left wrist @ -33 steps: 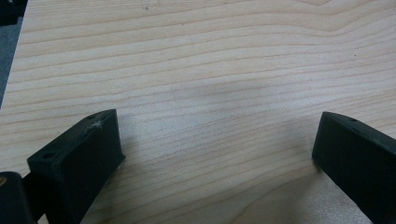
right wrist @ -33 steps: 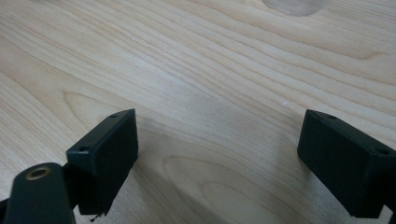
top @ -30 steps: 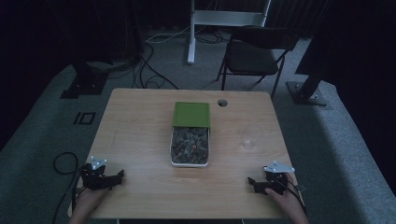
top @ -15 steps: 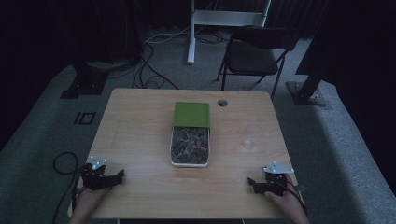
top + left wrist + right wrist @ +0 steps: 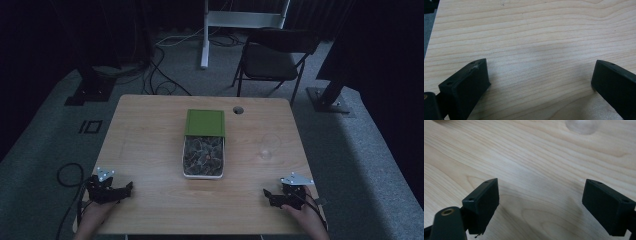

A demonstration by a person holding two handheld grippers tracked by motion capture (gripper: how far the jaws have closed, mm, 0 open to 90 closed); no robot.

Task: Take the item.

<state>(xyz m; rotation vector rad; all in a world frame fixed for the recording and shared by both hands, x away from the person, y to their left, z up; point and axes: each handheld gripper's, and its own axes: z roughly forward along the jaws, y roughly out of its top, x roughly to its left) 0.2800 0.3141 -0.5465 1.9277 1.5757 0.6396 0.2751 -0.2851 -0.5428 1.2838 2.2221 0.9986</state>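
- The wooden tabletop [image 5: 150,150] lies in front of you, dimly lit. Both your hands rest at its near edge, well apart.
- A white tray [image 5: 203,159] of dark, crumpled pieces sits well ahead of both hand-held grippers, between them. Its green lid [image 5: 205,122] is slid to the far end, leaving the contents uncovered.
- A clear glass [image 5: 269,146] stands ahead of your right hand-held gripper, on its inner side, nearer to it than the tray.
- Your left hand-held gripper [image 5: 125,188] has its jaws spread wide over bare wood, holding nothing.
- Your right hand-held gripper [image 5: 269,195] is likewise spread and empty, with the glass's base at the top of the right gripper view.
- Judging by this, the work has not begun: nothing is touched, and every step remains.
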